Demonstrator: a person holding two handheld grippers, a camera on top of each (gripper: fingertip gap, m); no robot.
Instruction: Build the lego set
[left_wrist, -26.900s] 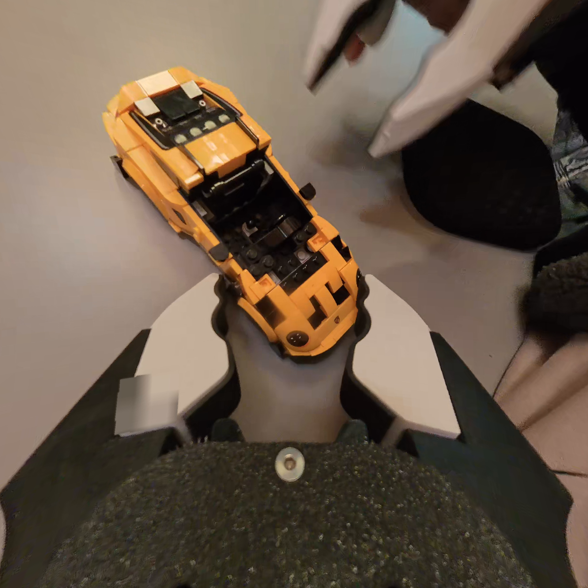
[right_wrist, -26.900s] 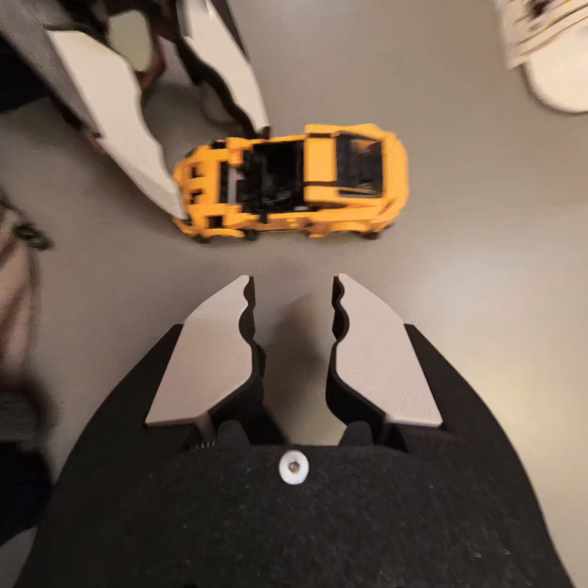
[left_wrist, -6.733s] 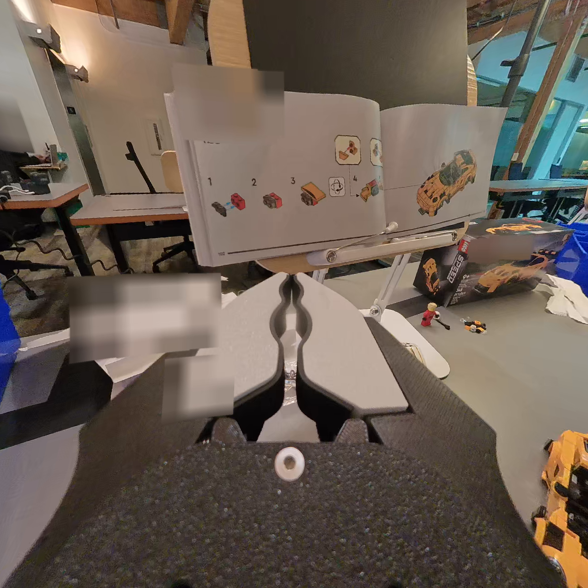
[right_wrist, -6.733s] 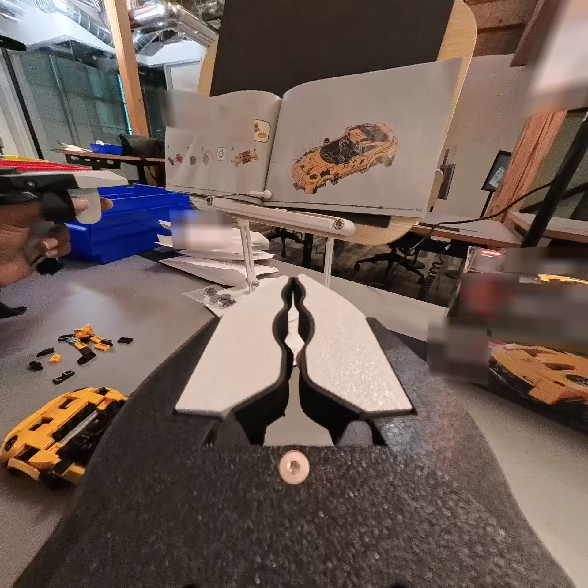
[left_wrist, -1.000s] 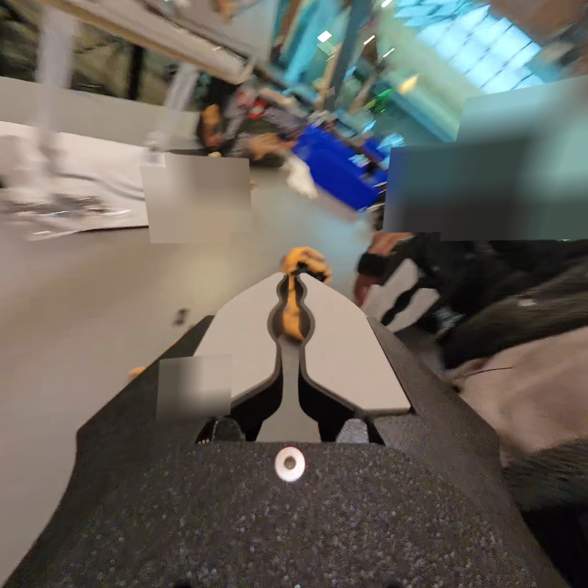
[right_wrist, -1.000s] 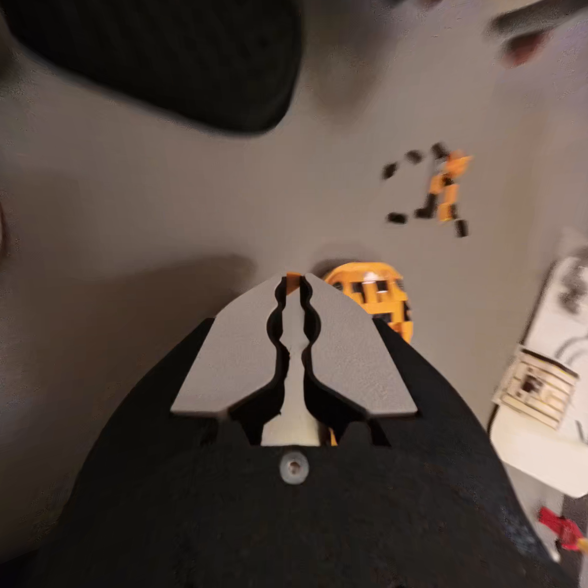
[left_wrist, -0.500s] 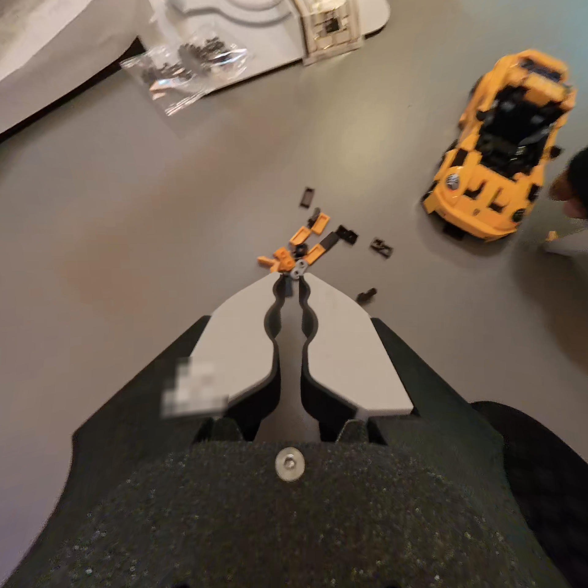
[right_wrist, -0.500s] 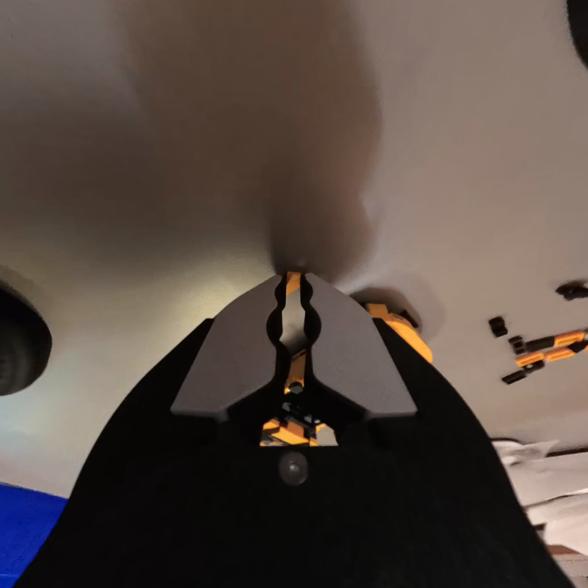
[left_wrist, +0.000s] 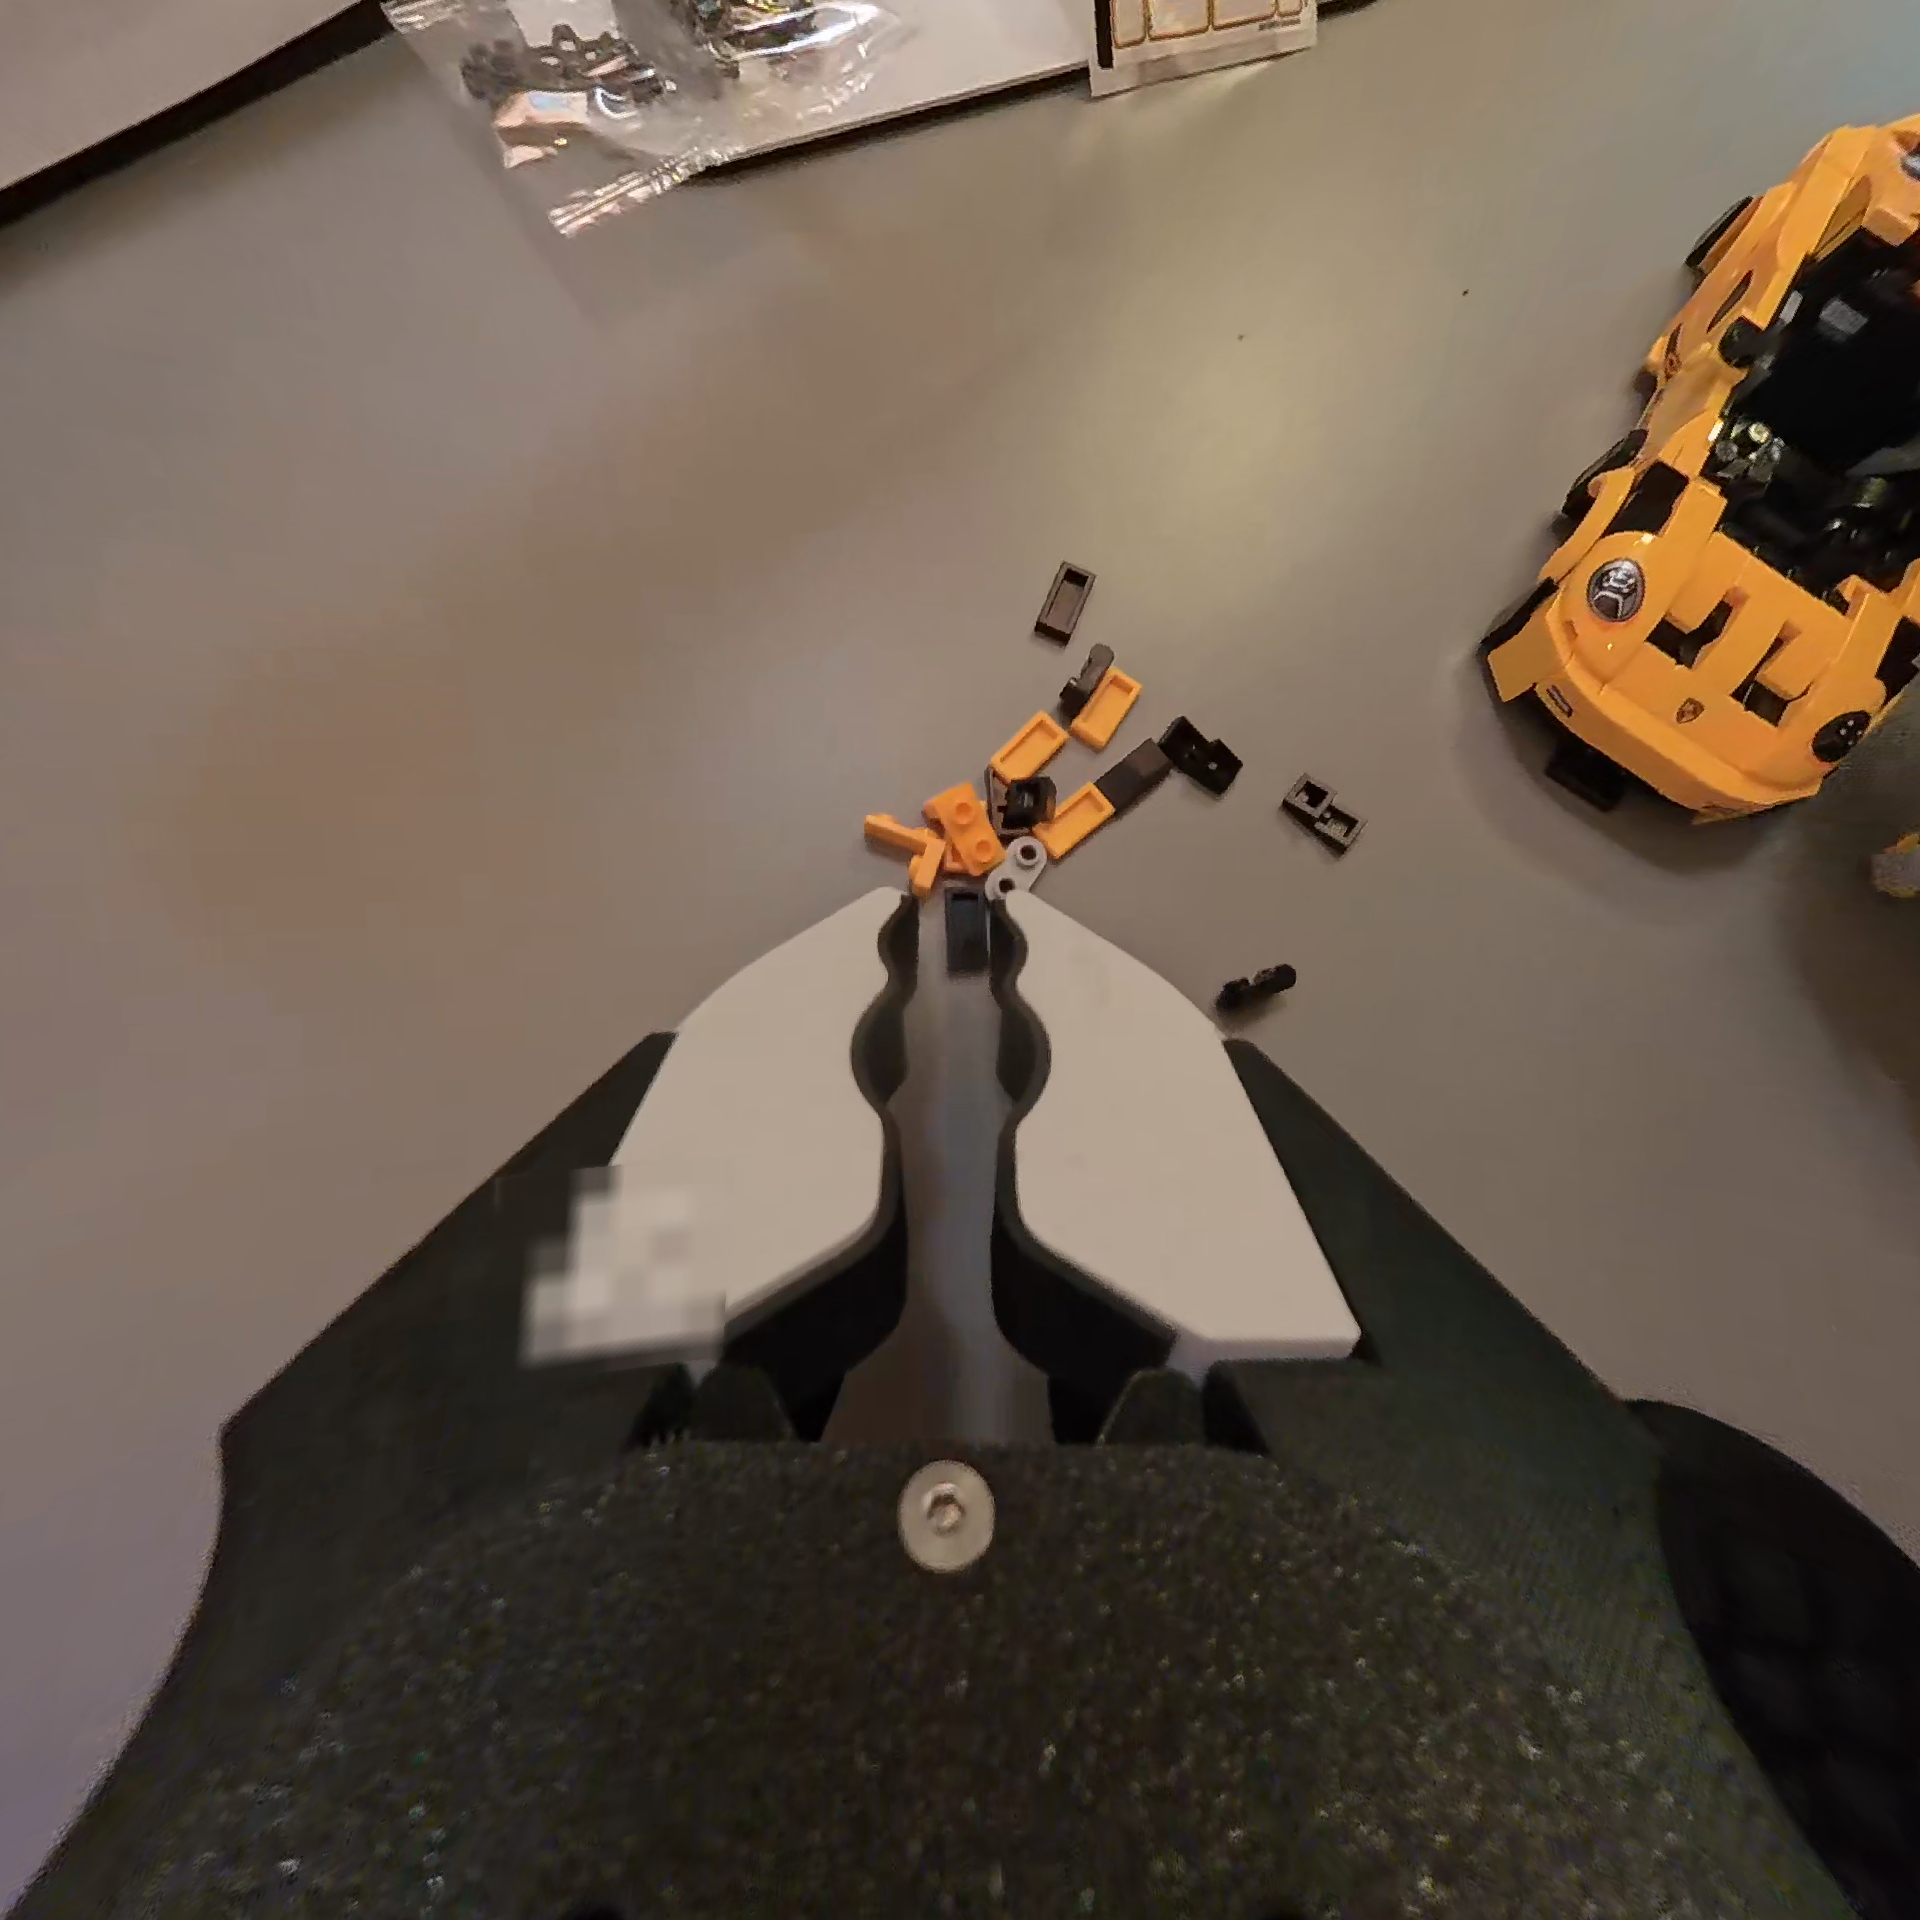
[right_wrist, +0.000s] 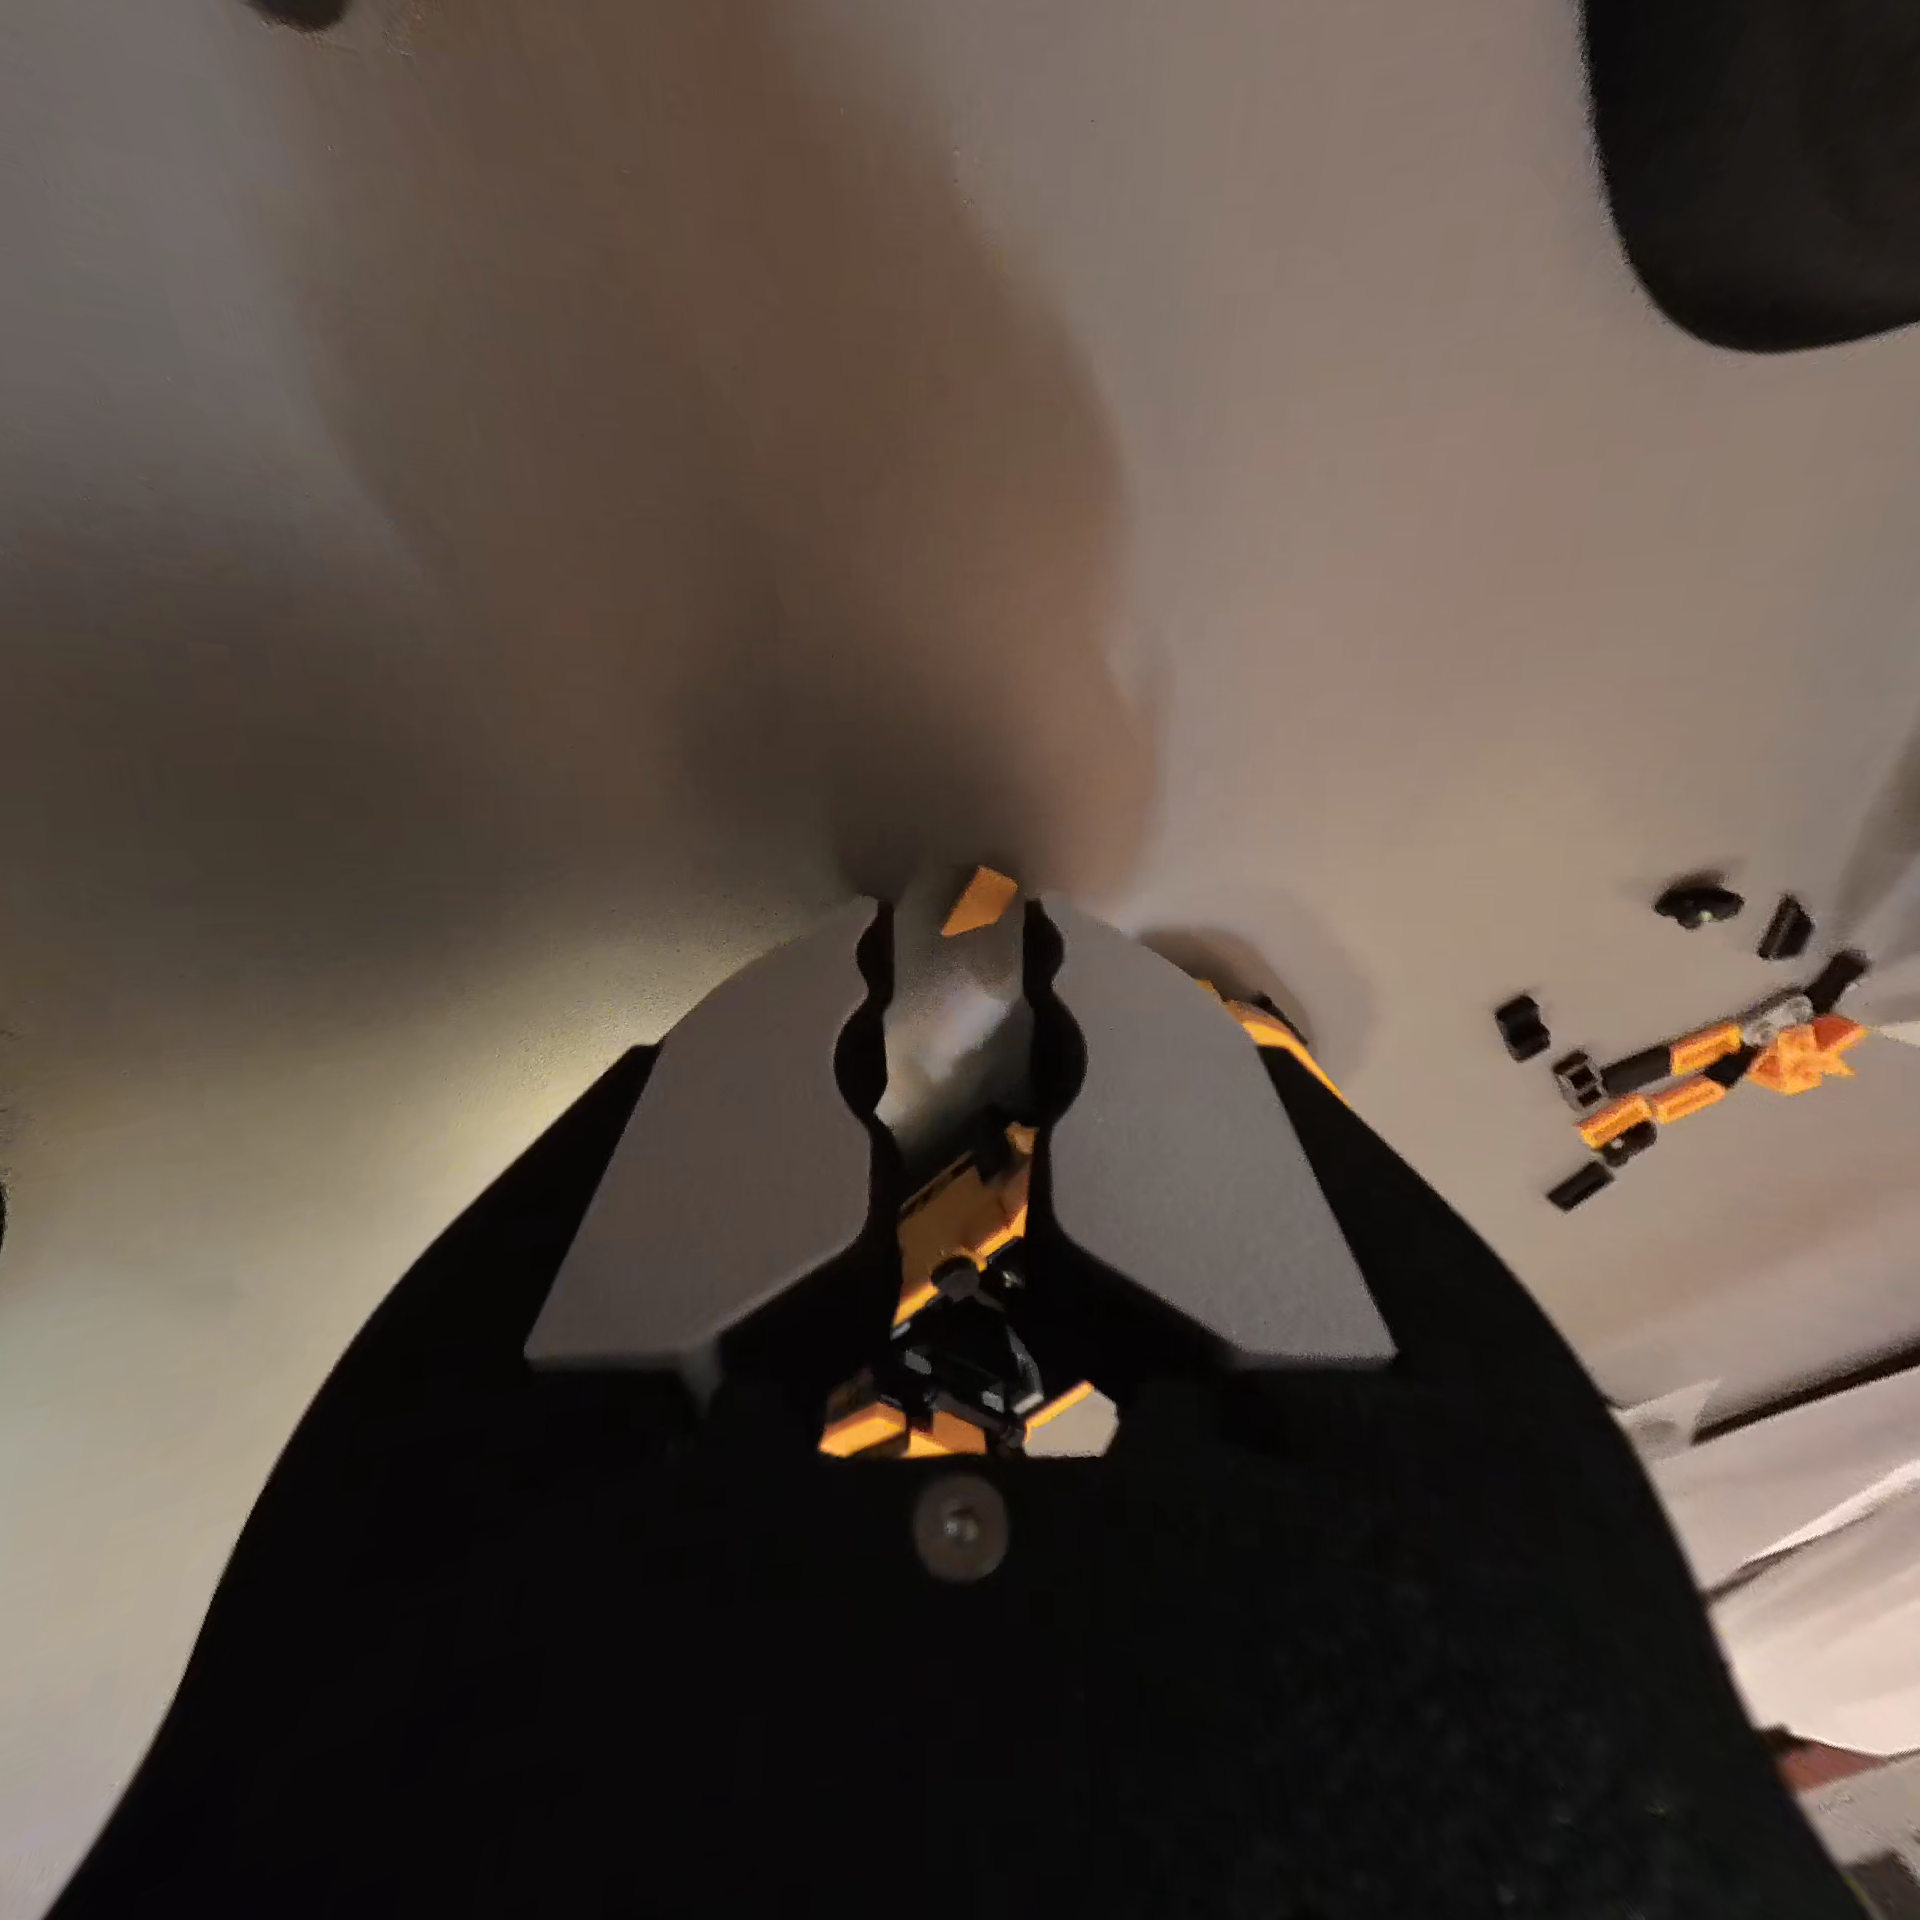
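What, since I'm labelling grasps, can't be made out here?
- Left wrist view: orange car cut off by right edge; rear unseen.
- Left wrist view: whether the black piece between the left gripper jaws touches them.
- Right wrist view: car mostly hidden under the right gripper; table motion-blurred.
- Bag contents: too small.

We see a smooth grey tabletop (left_wrist: 436, 540) under warm, uneven light, brighter in a pale patch at its left in the right wrist view, with white paper sheets (left_wrist: 166, 94) along its far edge and a dark rounded shape (right_wrist: 1766, 166) at one corner.
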